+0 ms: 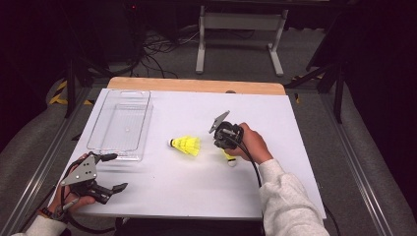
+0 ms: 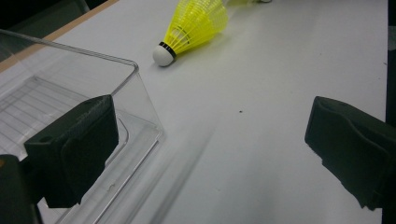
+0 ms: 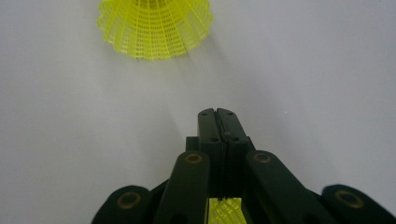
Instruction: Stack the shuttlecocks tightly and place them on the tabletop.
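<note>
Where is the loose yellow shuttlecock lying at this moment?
In the high view, the yellow shuttlecock lies on its side near the middle of the white table, between the clear tray and the right hand-held gripper.

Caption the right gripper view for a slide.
Right gripper, jaws shut, pinching a yellow shuttlecock's skirt; second shuttlecock ahead.

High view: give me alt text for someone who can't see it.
A person's right tongs rest over a yellow shuttlecock on a white table, with a second yellow shuttlecock lying on its side just left. The left tongs are open near the front-left edge, beside a clear plastic tray.
</note>
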Demonstrator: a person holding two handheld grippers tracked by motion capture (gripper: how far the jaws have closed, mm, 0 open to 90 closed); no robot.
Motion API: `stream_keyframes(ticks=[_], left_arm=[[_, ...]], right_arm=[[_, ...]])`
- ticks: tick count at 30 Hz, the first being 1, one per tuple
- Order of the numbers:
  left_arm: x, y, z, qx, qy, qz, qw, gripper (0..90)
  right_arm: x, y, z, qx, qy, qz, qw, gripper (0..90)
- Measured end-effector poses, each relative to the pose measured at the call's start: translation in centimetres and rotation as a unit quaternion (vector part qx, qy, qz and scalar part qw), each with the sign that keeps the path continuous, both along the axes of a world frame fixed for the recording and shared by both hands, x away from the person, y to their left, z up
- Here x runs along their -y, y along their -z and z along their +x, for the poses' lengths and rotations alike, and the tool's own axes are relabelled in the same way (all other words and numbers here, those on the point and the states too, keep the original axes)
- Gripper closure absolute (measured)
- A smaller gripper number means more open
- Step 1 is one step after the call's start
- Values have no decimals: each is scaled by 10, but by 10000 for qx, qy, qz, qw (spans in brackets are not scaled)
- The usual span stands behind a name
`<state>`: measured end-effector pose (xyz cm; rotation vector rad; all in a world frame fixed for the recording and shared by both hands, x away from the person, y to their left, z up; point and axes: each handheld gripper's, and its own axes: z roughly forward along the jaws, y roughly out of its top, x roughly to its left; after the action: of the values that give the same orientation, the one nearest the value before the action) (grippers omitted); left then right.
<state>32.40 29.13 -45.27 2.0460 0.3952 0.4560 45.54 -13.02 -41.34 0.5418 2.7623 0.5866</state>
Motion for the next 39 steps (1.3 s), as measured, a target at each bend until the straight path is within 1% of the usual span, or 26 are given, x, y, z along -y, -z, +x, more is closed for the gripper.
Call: stream_keyframes(ticks=[2, 4, 8, 9, 11, 13, 15, 16, 18, 20, 21, 22, 23, 24, 26, 28, 29, 31, 32, 33, 34, 36, 37, 39], left_arm=[[0, 0, 0, 1, -9, -1, 10000, 35], [0, 0, 0, 0, -9, -5, 10000, 36], [0, 0, 0, 10, -6, 3, 10000, 36], [0, 0, 0, 11, -8, 0, 10000, 36], [0, 0, 0, 10, -13, -3, 10000, 36], [0, -1, 0, 21, -3, 2, 10000, 36], [0, -1, 0, 29, -8, 0, 10000, 36], [0, -1, 0, 32, -12, -5, 10000, 36], [0, -1, 0, 35, -8, -13, 10000, 35], [0, -1, 0, 38, -3, -12, 10000, 36], [0, -1, 0, 38, -3, -12, 10000, 35], [-1, -1, 0, 37, -3, -20, 10000, 35], [-1, -1, 0, 34, -2, -14, 10000, 35], [-1, -1, 0, 33, 0, -9, 10000, 35], [0, -1, 0, 34, 8, -12, 10000, 35], [-1, -1, 0, 29, 4, -3, 10000, 36], [-1, -1, 0, 28, 3, -5, 10000, 36], [0, -1, 0, 27, 5, -3, 10000, 36], [0, -1, 0, 27, 5, -3, 10000, 36], [0, -1, 1, 27, 13, 7, 10000, 36], [0, -1, 1, 24, 13, 14, 10000, 36], [0, -1, 1, 25, 14, 11, 10000, 36], [0, -1, 1, 23, 11, 15, 10000, 36], [0, -1, 1, 21, 7, 13, 10000, 36]], right_arm=[[2, -1, 0, 17, 153, 133, 9998, 900], [4, -2, -1, 36, 204, 261, 9994, 900], [7, -8, -2, 258, 321, 573, 9975, 900], [7, -10, -3, 296, 350, 693, 9965, 900], [6, -13, -5, 401, 383, 808, 9952, 900], [3, -15, -9, 452, 391, 975, 9934, 900], [1, -17, -11, 517, 407, 1069, 9921, 900], [-1, -18, -12, 565, 436, 1173, 9905, 900], [-4, -18, -13, 575, 483, 1366, 9878, 900], [-7, -16, -14, 538, 515, 1453, 9866, 900], [-8, -14, -14, 460, 543, 1561, 9852, 900], [-8, -14, -14, 460, 543, 1561, 9852, 900], [-9, -11, -13, 390, 567, 1607, 9846, 900], [-10, -8, -13, 390, 621, 1563, 9850, 900], [-9, -2, -12, 309, 677, 1558, 9850, 900], [-8, 3, -11, 261, 777, 1582, 9840, 898], [-6, 4, -11, 239, 811, 1634, 9829, 890], [-3, 4, -10, 252, 883, 1662, 9818, 877], [-3, 4, -10, 252, 883, 1662, 9818, 877], [-3, 4, -10, 251, 906, 1670, 9815, 857], [0, 5, -10, 237, 922, 1663, 9815, 804], [2, 5, -12, 243, 943, 1618, 9820, 768], [4, 5, -13, 261, 931, 1630, 9819, 717], [8, 4, -14, 224, 951, 1657, 9813, 684]])
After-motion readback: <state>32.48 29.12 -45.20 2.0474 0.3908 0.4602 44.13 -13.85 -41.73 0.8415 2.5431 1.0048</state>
